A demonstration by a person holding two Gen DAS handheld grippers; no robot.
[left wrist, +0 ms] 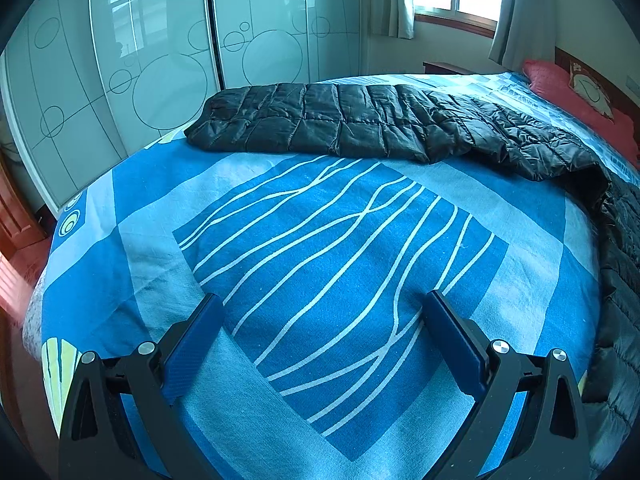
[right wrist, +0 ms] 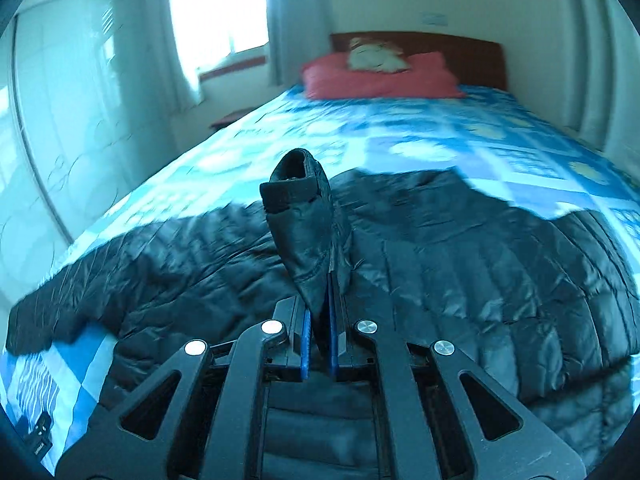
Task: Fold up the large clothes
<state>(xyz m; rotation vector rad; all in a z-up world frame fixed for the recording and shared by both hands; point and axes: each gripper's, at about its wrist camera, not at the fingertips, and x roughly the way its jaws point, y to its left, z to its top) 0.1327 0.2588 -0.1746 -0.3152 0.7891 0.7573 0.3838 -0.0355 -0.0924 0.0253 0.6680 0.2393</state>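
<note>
Lying across the blue patterned bed (left wrist: pixel 320 240), the black quilted jacket (left wrist: pixel 340 128) is stretching its long axis from left to right at the far side of the left gripper (left wrist: pixel 324 336), whose jaws are standing wide apart over bare cover, holding nothing. The right gripper (right wrist: pixel 319 320) is clamping a sleeve cuff (right wrist: pixel 296 192) tight, so that hand is nearer the garment. Its blurred view is probably showing the jacket body directly beneath, which the left view is missing.
</note>
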